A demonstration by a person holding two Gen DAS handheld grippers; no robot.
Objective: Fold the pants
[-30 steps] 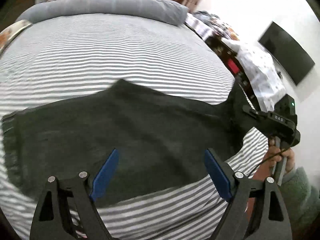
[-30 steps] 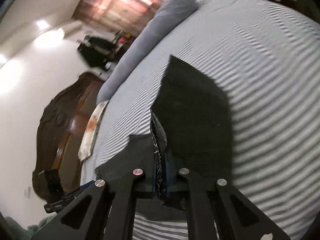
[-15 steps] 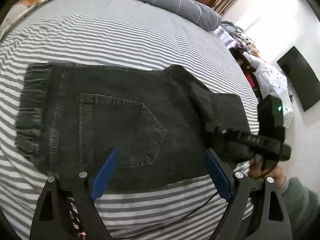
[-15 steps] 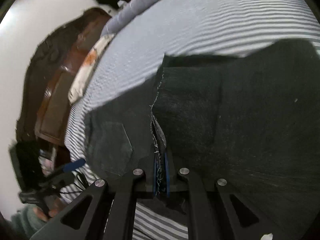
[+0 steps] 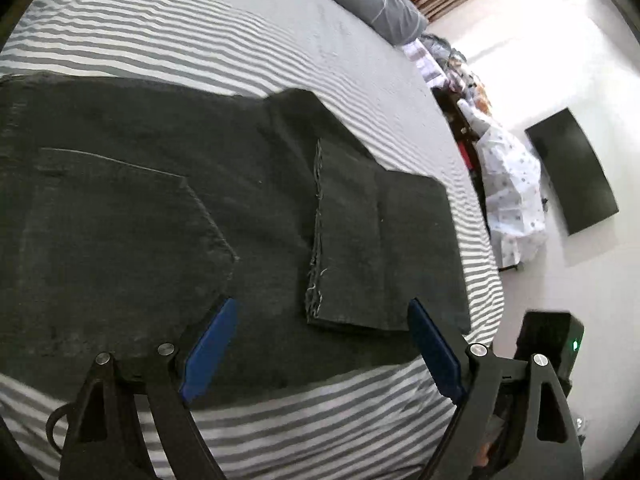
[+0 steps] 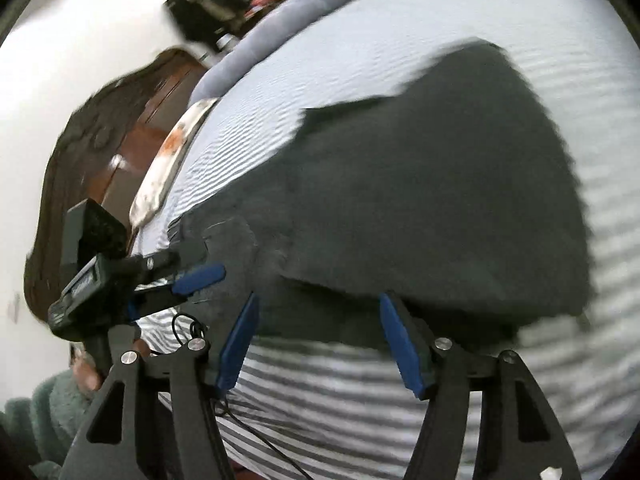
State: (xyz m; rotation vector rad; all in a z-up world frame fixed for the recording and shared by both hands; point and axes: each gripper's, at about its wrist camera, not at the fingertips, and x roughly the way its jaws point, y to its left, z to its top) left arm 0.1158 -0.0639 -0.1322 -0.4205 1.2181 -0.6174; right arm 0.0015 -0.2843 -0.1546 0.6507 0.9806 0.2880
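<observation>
Now, dark pants lying flat on the striped bed, just ahead of the left hand-held gripper. Blue fingers spread wide apart, nothing between them. Frayed leg end folded back over the pants, straight in front of that gripper. Back pocket ahead and to its left. Right hand-held gripper also spread wide, holding nothing, with the folded edge of the pants just past its tips. Grey pillow far ahead, at the top of the bed. Black screen on the wall, off to the right.
</observation>
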